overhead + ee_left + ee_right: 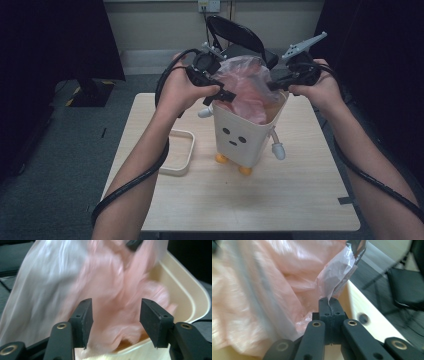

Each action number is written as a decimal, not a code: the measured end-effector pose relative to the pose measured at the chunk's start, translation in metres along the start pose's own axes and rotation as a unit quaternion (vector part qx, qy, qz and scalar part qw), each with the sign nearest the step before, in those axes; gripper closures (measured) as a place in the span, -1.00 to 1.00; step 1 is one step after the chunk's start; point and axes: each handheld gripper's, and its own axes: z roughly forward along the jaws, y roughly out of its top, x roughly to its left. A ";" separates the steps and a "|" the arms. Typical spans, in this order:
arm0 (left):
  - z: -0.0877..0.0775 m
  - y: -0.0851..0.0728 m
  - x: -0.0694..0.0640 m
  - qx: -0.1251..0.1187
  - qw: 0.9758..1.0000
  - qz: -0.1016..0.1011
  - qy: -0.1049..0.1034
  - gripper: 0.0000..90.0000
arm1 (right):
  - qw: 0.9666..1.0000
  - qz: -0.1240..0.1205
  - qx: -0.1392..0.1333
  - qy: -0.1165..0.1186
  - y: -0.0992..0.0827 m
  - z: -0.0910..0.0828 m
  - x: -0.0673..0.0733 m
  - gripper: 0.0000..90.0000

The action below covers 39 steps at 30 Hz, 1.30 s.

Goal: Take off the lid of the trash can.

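One cream plastic bin (240,135), box-shaped with a printed face, two white arms and two orange feet, stands at the middle of the table (280,200). One thin, crinkled, translucent pink bag (247,90) sits in the bin's mouth and billows above its rim. One cream rectangular tray (184,150) lies just left of the bin. One black chair (235,32) stands behind the bin. Left gripper (115,315): at the bin's left rim, jaws parted moderately, pads clear of the bag film between them. Right gripper (329,305): at the bin's right rim, jaws pressed together, pinching the bag's edge.
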 end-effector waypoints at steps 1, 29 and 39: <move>-0.002 -0.001 0.001 0.005 1.000 0.006 0.008 -0.03 | 1.000 -0.003 0.007 -0.007 -0.002 -0.001 -0.002 1.00; 0.019 0.024 -0.006 -0.051 0.998 -0.010 0.035 0.14 | 0.994 -0.091 -0.002 0.066 0.006 0.008 0.038 1.00; 0.039 0.025 -0.014 -0.005 1.000 0.016 0.014 0.79 | 0.993 -0.096 -0.018 0.066 0.009 0.008 0.042 0.92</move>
